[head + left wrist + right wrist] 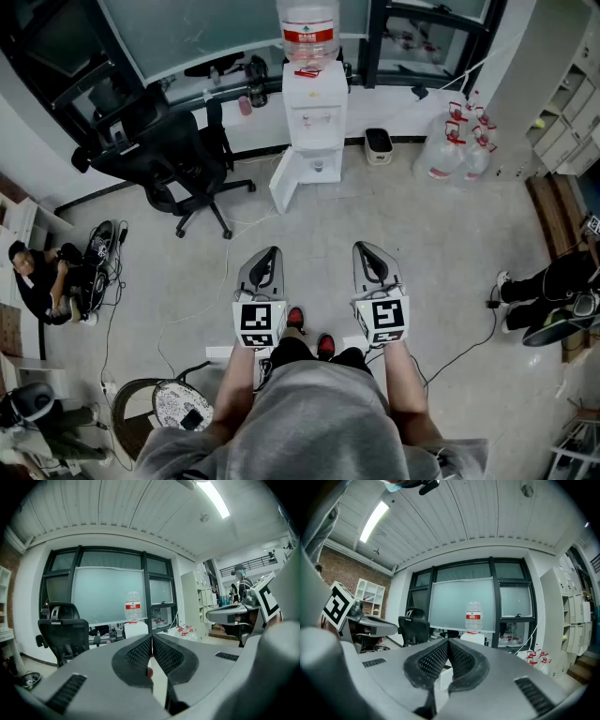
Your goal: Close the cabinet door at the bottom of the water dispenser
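The white water dispenser (314,103) stands against the far wall with a clear bottle (308,33) on top. Its bottom cabinet door (286,183) hangs open, swung out to the left. Both grippers are held low in front of me, a good way short of the dispenser. The left gripper (272,251) and the right gripper (364,246) are both shut with nothing between their pads. In the left gripper view the dispenser (136,629) shows just above the closed left gripper (152,635). In the right gripper view the dispenser (473,638) sits right of the closed right gripper (448,641).
A black office chair (173,155) stands left of the dispenser. Several water jugs (455,145) and a small black bin (378,143) are at its right. A person (37,277) sits at the far left, another person's legs (548,281) reach in from the right. A stool (178,403) is near my left leg.
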`<state>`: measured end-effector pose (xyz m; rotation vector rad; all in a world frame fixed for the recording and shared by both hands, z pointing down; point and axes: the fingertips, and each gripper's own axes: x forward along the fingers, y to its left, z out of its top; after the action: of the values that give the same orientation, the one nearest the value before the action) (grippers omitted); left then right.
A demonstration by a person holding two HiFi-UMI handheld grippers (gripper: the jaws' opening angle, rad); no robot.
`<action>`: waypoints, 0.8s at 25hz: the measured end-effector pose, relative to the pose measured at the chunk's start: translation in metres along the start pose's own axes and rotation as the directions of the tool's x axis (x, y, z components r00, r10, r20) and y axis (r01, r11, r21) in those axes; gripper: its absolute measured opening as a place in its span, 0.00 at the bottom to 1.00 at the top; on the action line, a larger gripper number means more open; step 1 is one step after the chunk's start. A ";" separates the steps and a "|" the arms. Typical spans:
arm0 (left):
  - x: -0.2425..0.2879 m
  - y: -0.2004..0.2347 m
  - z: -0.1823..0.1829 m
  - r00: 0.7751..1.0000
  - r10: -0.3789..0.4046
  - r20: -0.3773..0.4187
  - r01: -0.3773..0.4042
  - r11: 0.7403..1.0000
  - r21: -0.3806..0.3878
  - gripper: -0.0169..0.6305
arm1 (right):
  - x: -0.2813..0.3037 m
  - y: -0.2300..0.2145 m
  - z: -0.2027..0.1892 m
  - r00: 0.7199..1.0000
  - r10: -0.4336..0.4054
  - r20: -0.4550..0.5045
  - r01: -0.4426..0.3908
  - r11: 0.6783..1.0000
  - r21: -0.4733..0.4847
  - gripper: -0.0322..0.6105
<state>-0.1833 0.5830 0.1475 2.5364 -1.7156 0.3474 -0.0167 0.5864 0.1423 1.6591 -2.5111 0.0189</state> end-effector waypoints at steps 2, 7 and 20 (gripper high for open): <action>0.002 -0.002 -0.001 1.000 -0.002 0.000 0.002 1.000 0.002 0.06 | 0.000 -0.002 -0.002 1.000 0.002 0.001 -0.002 1.000 0.009 0.07; 0.009 -0.005 -0.001 1.000 -0.005 -0.003 0.005 1.000 0.010 0.06 | 0.000 -0.011 -0.003 1.000 -0.009 0.007 0.009 1.000 0.023 0.07; 0.060 -0.008 0.000 1.000 -0.026 0.005 0.026 1.000 0.002 0.06 | 0.021 -0.047 -0.009 0.999 -0.040 0.000 0.040 0.999 0.007 0.07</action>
<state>-0.1544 0.5317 0.1616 2.5605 -1.6827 0.3413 0.0196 0.5490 0.1509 1.7123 -2.4798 0.0238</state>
